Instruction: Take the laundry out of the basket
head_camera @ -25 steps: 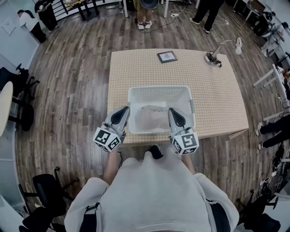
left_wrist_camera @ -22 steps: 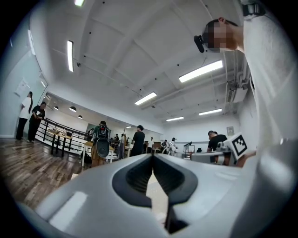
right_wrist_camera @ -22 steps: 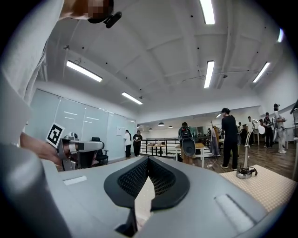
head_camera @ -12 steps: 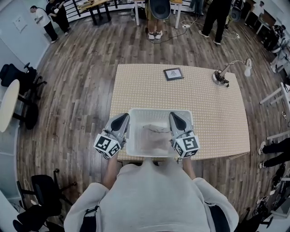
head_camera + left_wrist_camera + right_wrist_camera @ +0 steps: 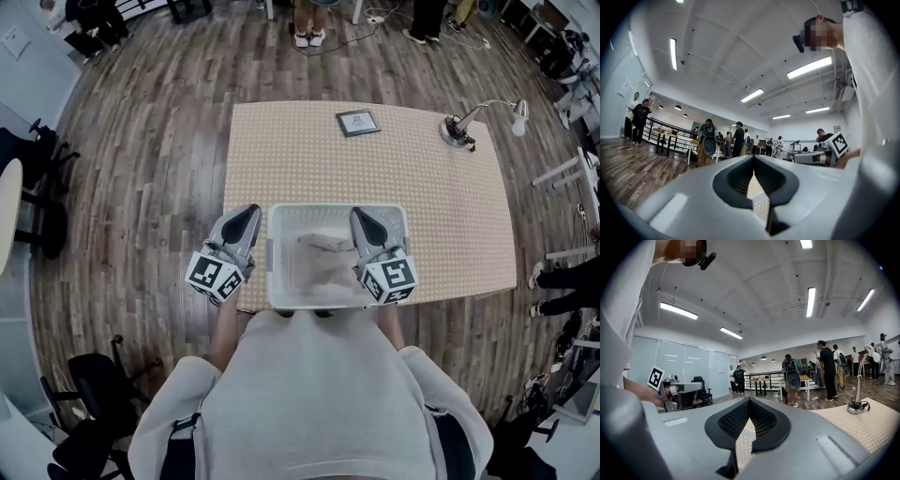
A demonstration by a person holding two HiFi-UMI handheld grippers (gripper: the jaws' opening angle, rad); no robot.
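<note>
Wood floor (image 5: 141, 187) on the far left, with office chairs (image 5: 37, 187) at the edge. Left tool (image 5: 250, 212) sits just outside the left wall of the basket (image 5: 337, 208), over the near left edge of the surface (image 5: 281, 141). Its marker cube is toward the person (image 5: 319, 403) and its tips point away. In the left gripper view the left tool (image 5: 753, 157) has its jaws pressed together at the tips with nothing between them. The white basket stands at the near edge of the beige perforated surface, right in front of the person. The laundry (image 5: 323, 258), a pale grey crumpled cloth, lies inside the basket on its bottom, between the two tools. Right tool (image 5: 360, 216) is over the right part of the basket, above the laundry's right side; contact with the cloth cannot be told. In the right gripper view the right tool (image 5: 749, 400) is pressed together and empty. Farther back on the surface lies a small framed picture (image 5: 358, 123). Toward the far right corner stands a desk lamp (image 5: 459, 131), which also shows in the right gripper view (image 5: 857, 406). Other people stand at the far end of the room.
</note>
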